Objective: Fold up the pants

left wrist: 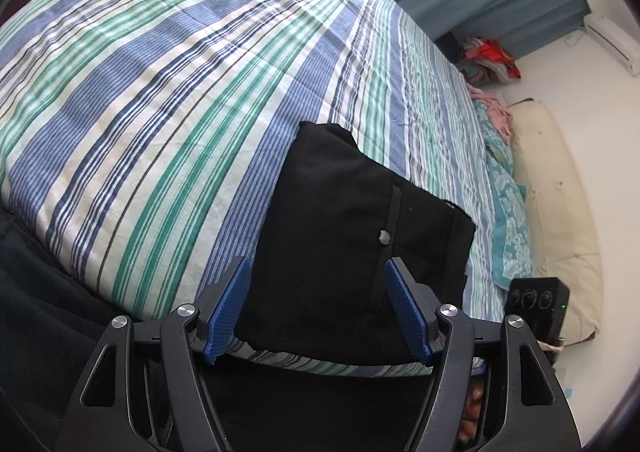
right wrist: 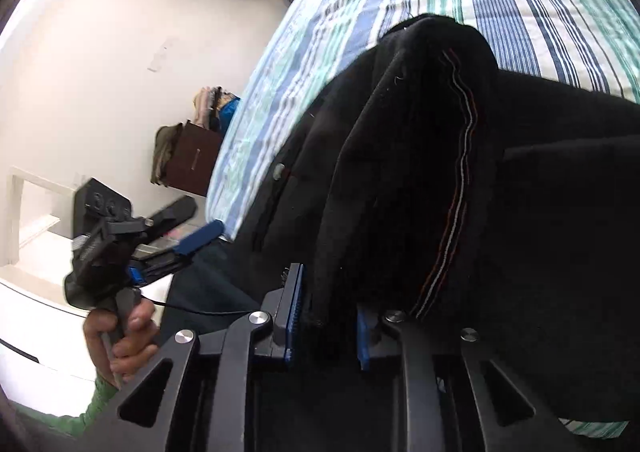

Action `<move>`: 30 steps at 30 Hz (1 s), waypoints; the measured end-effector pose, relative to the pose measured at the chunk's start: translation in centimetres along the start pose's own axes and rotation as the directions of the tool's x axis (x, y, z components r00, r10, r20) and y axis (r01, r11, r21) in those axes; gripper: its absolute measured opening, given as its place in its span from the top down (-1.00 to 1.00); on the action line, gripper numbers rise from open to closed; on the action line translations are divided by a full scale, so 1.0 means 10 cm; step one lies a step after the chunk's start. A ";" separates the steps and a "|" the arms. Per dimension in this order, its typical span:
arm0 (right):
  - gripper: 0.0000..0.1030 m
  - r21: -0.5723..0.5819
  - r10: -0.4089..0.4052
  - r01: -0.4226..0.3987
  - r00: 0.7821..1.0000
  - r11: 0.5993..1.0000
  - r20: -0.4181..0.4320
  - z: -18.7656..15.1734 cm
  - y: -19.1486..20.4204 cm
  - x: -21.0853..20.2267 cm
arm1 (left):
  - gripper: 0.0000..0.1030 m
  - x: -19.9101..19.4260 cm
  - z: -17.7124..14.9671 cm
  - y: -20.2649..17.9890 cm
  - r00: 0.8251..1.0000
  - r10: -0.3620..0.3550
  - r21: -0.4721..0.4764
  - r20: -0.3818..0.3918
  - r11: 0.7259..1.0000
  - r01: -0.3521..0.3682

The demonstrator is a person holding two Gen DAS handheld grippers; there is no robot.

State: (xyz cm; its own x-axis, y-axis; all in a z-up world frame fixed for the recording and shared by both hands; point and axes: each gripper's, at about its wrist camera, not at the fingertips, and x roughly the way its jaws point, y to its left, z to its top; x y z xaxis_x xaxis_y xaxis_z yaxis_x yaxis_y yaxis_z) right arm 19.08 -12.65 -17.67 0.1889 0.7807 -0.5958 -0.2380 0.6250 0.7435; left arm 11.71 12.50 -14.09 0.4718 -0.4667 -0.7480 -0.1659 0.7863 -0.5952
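Both grippers, the left gripper [left wrist: 318,306] and the right gripper [right wrist: 326,318], had black frames, silver screws and blue ribbed pads [left wrist: 228,308]. The bare-skinned left hand [right wrist: 120,336] wore a light green sleeve [right wrist: 94,400], with a thin black cable [right wrist: 200,311] alongside.

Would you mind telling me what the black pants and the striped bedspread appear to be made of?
The black pants look like a matte woven cotton, perhaps twill or denim: soft, thick folds, and a striped selvedge-like edge shows in the right wrist view. The striped bedspread looks like thin, matte woven cotton, lightly creased.
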 end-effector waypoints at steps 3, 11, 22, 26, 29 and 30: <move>0.59 -0.054 0.087 -0.082 0.991 0.995 0.106 0.11 0.26 -0.49 | -0.37 -0.05 0.01 -0.03 1.000 0.022 0.027 0.014 0.999 -0.022; 0.60 -0.072 -0.024 0.039 0.980 0.997 0.197 0.24 -0.04 -1.56 | -0.38 0.03 -0.09 -0.36 0.998 0.056 0.155 0.017 0.986 -0.058; 0.48 0.204 -0.260 0.227 0.954 0.952 0.151 0.04 -1.66 -1.81 | -0.43 0.42 -0.40 -0.98 0.989 0.151 0.381 -0.005 0.914 -0.138; 0.14 0.229 -0.318 0.272 0.928 0.935 0.196 -0.11 -1.72 -1.90 | -0.47 0.55 -0.51 -1.14 0.965 0.259 0.455 0.031 0.856 -0.244; 0.06 0.159 -0.474 0.449 0.853 0.880 0.217 -0.03 -1.41 -2.03 | -0.47 0.64 -0.57 -1.23 0.947 0.315 0.492 0.057 0.817 -0.301; 0.06 0.112 -0.505 0.493 0.829 0.863 0.242 0.01 -1.25 -2.07 | -0.47 0.67 -0.58 -1.26 0.943 0.326 0.502 0.062 0.807 -0.312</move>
State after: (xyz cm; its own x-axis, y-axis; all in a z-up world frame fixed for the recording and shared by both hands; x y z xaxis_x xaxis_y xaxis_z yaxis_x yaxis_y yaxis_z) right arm 18.29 -36.58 -14.60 0.5067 0.3320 -0.7956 -0.0053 0.9240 0.3823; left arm 11.92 -2.84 -13.31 0.4447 -0.1588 -0.8815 0.1541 0.9830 -0.0994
